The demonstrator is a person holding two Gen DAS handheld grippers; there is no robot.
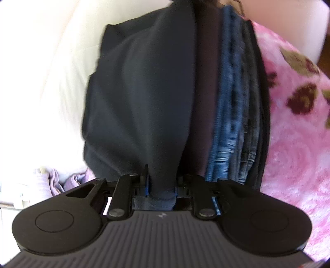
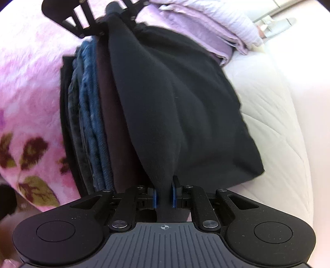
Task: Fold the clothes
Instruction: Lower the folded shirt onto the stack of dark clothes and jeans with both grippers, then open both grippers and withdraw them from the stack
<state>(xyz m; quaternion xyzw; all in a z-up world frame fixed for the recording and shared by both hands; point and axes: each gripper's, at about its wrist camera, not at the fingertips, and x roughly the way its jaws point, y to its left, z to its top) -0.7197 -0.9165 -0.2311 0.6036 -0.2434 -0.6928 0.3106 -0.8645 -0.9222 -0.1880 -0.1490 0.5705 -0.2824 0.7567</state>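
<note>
A folded dark navy garment (image 1: pixel 140 86) hangs stretched between both grippers; it also shows in the right wrist view (image 2: pixel 175 99). My left gripper (image 1: pixel 160 183) is shut on one end of it. My right gripper (image 2: pixel 164 195) is shut on the other end. The left gripper shows at the top of the right wrist view (image 2: pixel 111 14), still clamped on the cloth. Right beside the garment is a stack of folded clothes (image 1: pixel 229 107), with maroon, blue denim and black layers, also in the right wrist view (image 2: pixel 92 115).
A pink floral blanket (image 1: pixel 299 134) lies under and beside the stack, also in the right wrist view (image 2: pixel 26 82). A white quilted surface (image 2: pixel 274 115) is on the other side. Lilac folded cloth (image 2: pixel 206 26) lies near the left gripper.
</note>
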